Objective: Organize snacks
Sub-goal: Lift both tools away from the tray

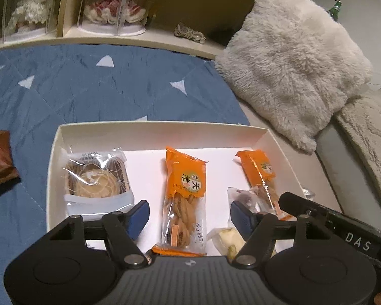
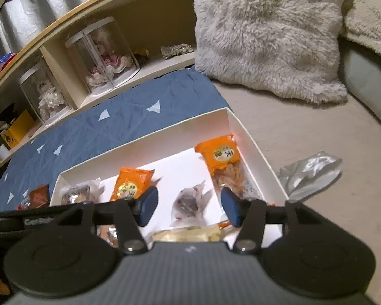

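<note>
A white shallow box (image 1: 155, 129) (image 2: 144, 150) lies on a blue quilt. It holds a round pastry in a clear wrapper (image 1: 96, 178) (image 2: 76, 193), two orange twist-snack packets (image 1: 186, 185) (image 1: 260, 170) and a small clear packet with a dark sweet (image 2: 189, 203) (image 1: 242, 198). My left gripper (image 1: 190, 218) hovers open over the near end of the middle orange packet (image 2: 132, 180), its pads clear of it. Open too, my right gripper (image 2: 189, 209) hangs above the clear packet, beside the other orange packet (image 2: 219, 156). A pale wrapped snack (image 1: 228, 239) (image 2: 188, 235) lies at the box's near edge.
A brown packet (image 1: 0, 160) (image 2: 39, 195) lies on the quilt (image 1: 89, 89) left of the box. A silver foil bag (image 2: 307, 172) rests on the beige surface to the right. A fluffy pillow (image 1: 292, 58) (image 2: 266, 33) and a low shelf with doll cases (image 1: 109, 7) stand behind.
</note>
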Demonstrator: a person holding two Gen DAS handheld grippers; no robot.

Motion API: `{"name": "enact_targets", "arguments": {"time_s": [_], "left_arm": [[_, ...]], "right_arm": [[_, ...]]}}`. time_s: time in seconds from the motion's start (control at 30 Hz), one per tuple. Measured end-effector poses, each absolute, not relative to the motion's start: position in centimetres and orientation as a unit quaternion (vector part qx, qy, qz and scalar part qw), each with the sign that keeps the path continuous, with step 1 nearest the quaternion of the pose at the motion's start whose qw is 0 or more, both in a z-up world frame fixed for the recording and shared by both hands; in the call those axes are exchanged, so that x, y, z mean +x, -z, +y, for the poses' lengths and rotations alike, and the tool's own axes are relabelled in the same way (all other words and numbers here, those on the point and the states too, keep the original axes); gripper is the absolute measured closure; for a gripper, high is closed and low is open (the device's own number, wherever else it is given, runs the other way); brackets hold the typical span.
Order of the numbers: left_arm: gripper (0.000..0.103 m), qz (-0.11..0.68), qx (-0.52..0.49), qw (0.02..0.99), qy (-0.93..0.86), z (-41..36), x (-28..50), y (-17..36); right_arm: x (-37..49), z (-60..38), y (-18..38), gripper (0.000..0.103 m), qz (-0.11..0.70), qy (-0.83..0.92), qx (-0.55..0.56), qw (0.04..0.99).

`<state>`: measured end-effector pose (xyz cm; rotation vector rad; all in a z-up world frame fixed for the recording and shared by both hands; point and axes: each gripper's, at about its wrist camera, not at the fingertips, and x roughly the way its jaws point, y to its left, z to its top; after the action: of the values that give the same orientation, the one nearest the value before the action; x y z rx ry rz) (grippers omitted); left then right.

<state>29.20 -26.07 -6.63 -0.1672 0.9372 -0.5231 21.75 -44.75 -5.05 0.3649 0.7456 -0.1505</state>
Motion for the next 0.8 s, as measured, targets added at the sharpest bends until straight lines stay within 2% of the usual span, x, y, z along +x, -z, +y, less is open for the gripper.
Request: {"name": "enact_targets", "arguments": {"time_s": [0.4,0.6,0.67,0.8], "left_arm": [[0.029,0.440,-0.050,0.867,0.229,-22.2,27.1,4.8],[0.013,0.430,-0.038,0.878,0.208,-19.9,26.2,3.9],[0.003,0.427,-0.035,0.881,0.200,-19.1,25.9,3.7],[0.000,0.424,-0.022,0.885,0.190,-17.5,25.6,3.3]], "right_arm": [[19.5,-42.9,2.9,0.033,0.355,0.078,0.139,0.921],[18.6,-41.8,1.9,0.023,0.352,0.069,0.116,0.926],[18.4,-41.4,1.5,0.019,0.351,0.069,0.106,0.928],[18.0,-40.4,0.8,0.008,0.353,0.068,0.089,0.929]]}}
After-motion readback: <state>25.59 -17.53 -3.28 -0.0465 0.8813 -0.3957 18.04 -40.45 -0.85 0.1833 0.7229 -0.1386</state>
